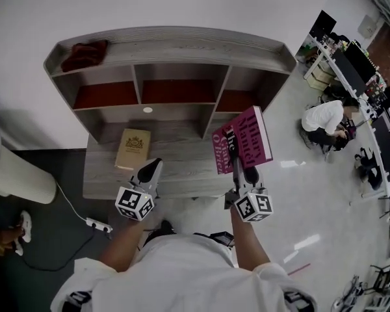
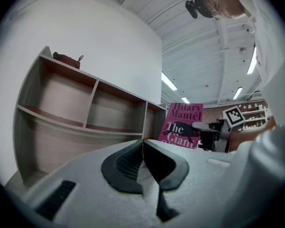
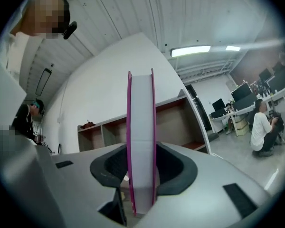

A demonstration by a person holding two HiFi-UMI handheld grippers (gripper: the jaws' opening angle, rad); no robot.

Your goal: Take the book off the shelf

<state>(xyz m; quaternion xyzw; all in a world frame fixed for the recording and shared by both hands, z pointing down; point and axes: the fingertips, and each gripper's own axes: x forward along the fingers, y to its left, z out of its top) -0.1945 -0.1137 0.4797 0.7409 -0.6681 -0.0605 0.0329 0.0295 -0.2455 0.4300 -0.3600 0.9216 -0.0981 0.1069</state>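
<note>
From up here I'm looking down on a grey wood-grain shelf unit point(image 1: 169, 44) set against a white wall, with three open compartments floored in reddish brown. A dark red bundle point(image 1: 84, 54) sits on its top at the left end. In front of the compartments runs the grey counter point(image 1: 182, 158), and a tan book point(image 1: 133, 148) lies flat on its left half. Left of the counter the floor is dark, with a white drum point(image 1: 19, 174) and a power strip point(image 1: 96, 225) on a white cable. To the right the floor is pale and glossy, reaching a crouching person point(image 1: 325, 123) and rows of desks with monitors point(image 1: 361, 60).

My left gripper point(image 1: 151, 169) hangs over the counter's front edge just below the tan book, apart from it. Its jaws are pressed together with nothing between them.

My right gripper point(image 1: 236, 156) is clamped on the magenta book point(image 1: 247, 134), pads on both covers. The book is in the air over the counter's right front corner, outside the compartments and touching nothing else. It stands close to upright, long axis running up and down. The front cover faces my left gripper, the pale page edge faces back along the right gripper, and the spine points away toward the shelf.

The right upright of the shelf is near the book's far side. Rightward there is open floor up to the crouching person
</note>
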